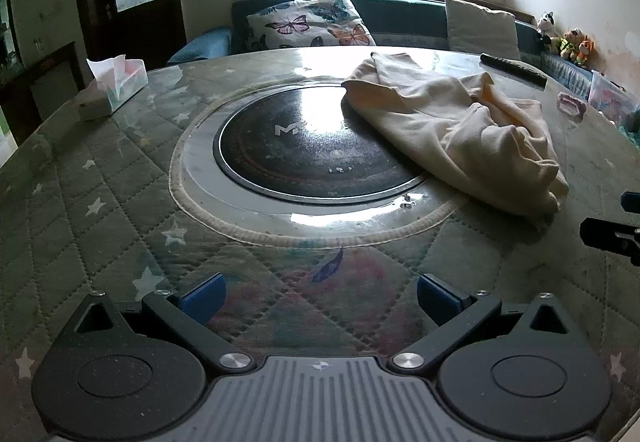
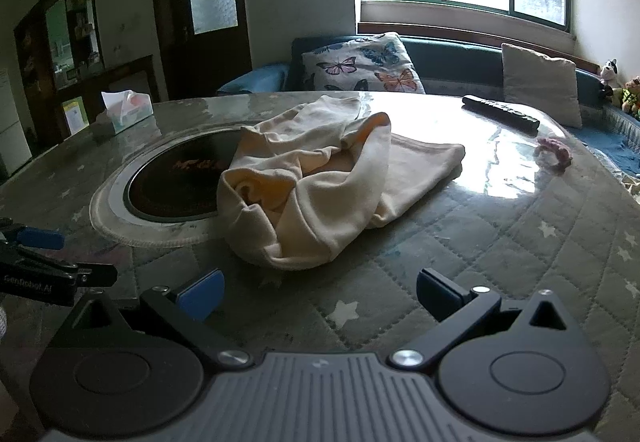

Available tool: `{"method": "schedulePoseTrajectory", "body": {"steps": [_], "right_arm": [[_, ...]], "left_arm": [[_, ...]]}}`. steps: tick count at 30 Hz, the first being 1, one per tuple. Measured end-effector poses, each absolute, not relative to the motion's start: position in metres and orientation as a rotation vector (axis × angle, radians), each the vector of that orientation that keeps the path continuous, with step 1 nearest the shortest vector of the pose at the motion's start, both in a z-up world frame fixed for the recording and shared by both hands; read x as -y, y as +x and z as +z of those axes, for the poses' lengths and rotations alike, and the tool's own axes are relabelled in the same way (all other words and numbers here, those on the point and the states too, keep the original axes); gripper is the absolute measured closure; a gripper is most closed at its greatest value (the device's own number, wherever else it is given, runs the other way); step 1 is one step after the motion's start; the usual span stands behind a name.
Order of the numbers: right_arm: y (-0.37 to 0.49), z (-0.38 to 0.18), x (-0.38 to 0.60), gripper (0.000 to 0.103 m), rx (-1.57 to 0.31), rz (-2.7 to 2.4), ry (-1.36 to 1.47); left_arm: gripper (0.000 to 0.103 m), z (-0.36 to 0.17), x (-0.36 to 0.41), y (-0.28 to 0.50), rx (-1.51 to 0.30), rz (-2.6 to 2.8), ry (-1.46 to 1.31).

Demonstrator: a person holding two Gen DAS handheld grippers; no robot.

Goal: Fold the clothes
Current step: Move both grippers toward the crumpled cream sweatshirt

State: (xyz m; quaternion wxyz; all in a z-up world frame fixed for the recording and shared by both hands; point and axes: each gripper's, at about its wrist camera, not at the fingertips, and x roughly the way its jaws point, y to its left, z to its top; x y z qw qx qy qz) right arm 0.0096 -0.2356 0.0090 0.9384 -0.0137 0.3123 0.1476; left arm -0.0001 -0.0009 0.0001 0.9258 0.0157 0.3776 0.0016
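**Cream cotton heap on the bench, both tools hanging back with nothing in them**

Cream, soft-looking fabric is the whole story here. The garment (image 2: 320, 182) sits bunched in a loose mound on the bench (image 2: 500, 242), partly draped over the edge of the black round hob plate (image 1: 312, 146) set into the middle. It's crumpled rather than folded: layers rolled over each other, one flatter flap sticking out toward the window side, no clean edges I can make out. Can't tell what kind of garment it is from this.

The left tool (image 1: 318, 296) has its blue pads spread wide with only the quilted cover between them, so it's released and holding nothing. Same for the right tool (image 2: 320, 294): jaws apart, nothing gripped, pointed straight at the near end of the heap. My guess is they're kept low and wide so each can come in on a separate edge of the cloth.

Remote (image 2: 500, 112), tissue box (image 1: 114, 86) and a pink scrunchie-looking thing (image 2: 554, 152) sit out near the rim, well apart from the cloth, so there's room to spread it flat.
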Motion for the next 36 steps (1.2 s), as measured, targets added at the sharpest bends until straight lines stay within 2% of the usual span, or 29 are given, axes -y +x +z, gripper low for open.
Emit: {"method": "schedulePoseTrajectory", "body": {"steps": [36], "right_arm": [[0.017, 0.003, 0.229, 0.0, -0.694, 0.271, -0.069]], "left_arm": [[0.0, 0.004, 0.027, 0.013, -0.789, -0.067, 0.088]]}}
